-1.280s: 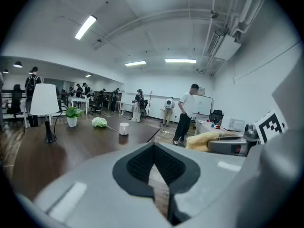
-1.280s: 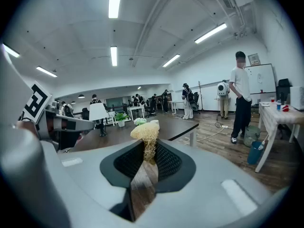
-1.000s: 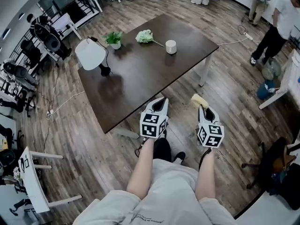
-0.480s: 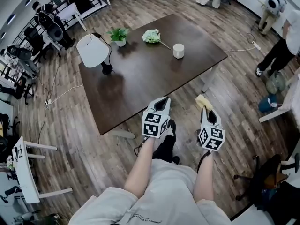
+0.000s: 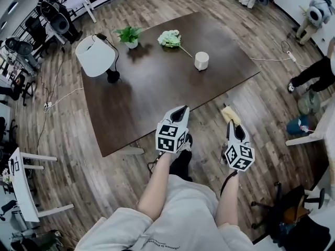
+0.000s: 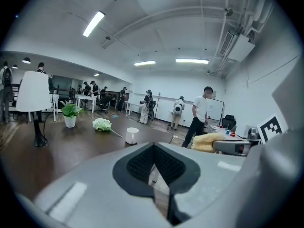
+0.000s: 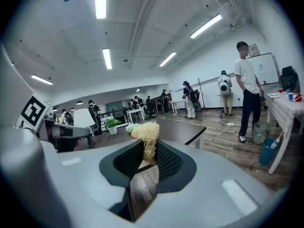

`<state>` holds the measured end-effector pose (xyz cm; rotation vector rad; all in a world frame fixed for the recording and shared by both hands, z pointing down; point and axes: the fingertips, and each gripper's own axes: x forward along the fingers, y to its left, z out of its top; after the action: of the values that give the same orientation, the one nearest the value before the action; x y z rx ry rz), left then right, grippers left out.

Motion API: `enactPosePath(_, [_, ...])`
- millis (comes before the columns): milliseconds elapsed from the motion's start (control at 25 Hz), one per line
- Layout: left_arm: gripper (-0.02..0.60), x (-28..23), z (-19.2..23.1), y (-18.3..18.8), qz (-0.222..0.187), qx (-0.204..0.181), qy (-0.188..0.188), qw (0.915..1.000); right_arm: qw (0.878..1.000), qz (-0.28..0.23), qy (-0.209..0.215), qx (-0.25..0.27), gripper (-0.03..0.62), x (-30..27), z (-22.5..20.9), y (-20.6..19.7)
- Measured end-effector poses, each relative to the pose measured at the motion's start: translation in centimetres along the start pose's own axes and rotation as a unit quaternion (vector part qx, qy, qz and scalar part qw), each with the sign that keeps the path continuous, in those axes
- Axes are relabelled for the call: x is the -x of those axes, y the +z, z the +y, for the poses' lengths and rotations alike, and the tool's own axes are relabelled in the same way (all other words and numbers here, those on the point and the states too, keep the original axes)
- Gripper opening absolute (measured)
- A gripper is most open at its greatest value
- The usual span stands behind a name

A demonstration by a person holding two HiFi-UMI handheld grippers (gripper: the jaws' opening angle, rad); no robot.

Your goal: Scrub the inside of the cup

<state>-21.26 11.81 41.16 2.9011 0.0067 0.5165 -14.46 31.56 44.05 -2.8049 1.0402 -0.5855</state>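
Note:
A white cup (image 5: 201, 60) stands upright on the far right part of the dark brown table (image 5: 152, 93); the left gripper view shows this cup (image 6: 132, 136) ahead of the jaws. My left gripper (image 5: 181, 109) hovers at the table's near edge, shut with nothing between its jaws (image 6: 153, 148). My right gripper (image 5: 231, 123) is off the table's right side, over the floor, shut on a yellow fibrous scrubber (image 5: 229, 114). In the right gripper view the scrubber (image 7: 146, 133) sticks up out of the closed jaws. Both grippers are well short of the cup.
On the table stand a white-shaded lamp (image 5: 96, 56), a small potted plant (image 5: 129, 35) and a pale green flower bunch (image 5: 170, 38). White chairs (image 5: 23, 184) stand at the left. People (image 5: 314, 72) walk about at the far right, and a cable (image 5: 269, 59) lies on the floor.
The table has come closer in the head view: the person has stepped toward it. Both grippers keep their pose, the right one still holding the scrubber.

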Motion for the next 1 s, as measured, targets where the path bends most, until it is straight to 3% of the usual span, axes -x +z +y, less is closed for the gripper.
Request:
enactPosePath(520, [0.000, -13.6, 3.4, 3.3, 0.034, -0.013, -0.022, 0.9991, 0.999, 0.030, -0.014, 0.002, 0.101, -11.9, -4.5, 3.8])
enactPosePath(1000, [0.000, -22.4, 9.7, 6.9, 0.035, 0.016, -0.011, 0.9992, 0.998, 0.054, -0.008, 0.042, 0.103, -22.9, -4.9, 8.0])
